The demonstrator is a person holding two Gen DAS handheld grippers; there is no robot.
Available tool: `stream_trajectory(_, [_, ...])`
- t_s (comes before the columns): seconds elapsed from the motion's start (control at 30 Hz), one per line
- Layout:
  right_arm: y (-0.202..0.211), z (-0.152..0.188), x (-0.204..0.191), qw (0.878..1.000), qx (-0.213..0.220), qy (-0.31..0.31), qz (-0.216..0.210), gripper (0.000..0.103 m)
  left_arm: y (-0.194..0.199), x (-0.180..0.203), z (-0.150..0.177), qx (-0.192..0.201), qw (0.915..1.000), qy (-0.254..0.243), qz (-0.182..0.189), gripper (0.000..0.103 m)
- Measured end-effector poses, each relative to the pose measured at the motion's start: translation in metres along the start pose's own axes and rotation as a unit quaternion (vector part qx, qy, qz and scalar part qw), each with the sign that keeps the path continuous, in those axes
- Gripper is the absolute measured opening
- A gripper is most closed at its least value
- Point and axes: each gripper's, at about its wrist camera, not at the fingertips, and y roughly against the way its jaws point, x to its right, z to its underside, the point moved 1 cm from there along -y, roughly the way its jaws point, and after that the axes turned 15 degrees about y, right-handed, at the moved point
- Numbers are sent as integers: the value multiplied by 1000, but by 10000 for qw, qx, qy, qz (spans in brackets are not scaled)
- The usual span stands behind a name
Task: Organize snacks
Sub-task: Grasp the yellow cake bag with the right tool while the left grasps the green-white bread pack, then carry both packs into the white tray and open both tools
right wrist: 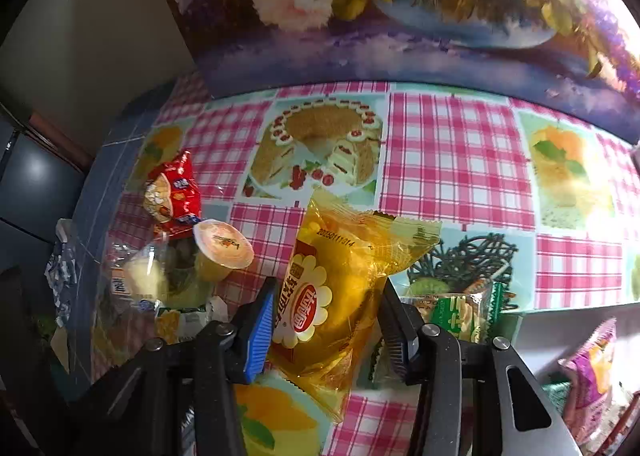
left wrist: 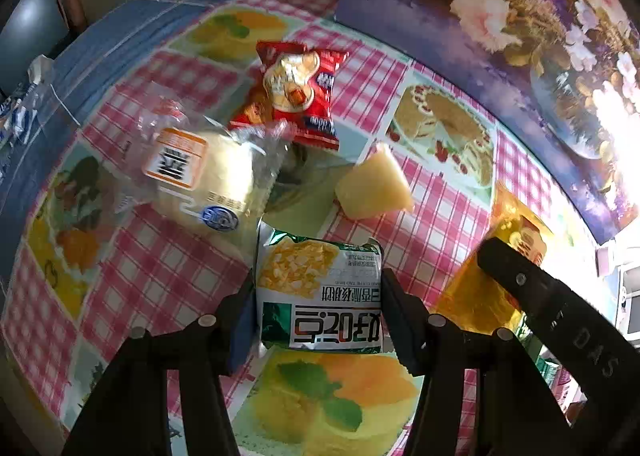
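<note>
Both wrist views steep-down, close; share tablecloth (left wrist: 440, 216).

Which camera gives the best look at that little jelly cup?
The right wrist view: the jelly cup shows its printed lid and side. The left wrist view shows only its pale yellow body, tipped, lid hidden.

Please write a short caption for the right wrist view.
Right gripper shut on a yellow packet over the checked tablecloth.
</note>
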Motion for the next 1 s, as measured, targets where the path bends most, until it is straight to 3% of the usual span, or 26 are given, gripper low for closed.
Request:
stream_trajectory(0.47, [64,31,4,9981,493,-275,245,50,56,-2,9,485,9985,-235,59,59])
stream_trajectory(0.8, [90,61,18,9956,682,-642,-4,43,90,7,25,828,9950,-522,195,59])
stream_trajectory(1.0, [83,72,25,9952,539,-804,-124,42,95,11,29,813,9945,-566,339,59])
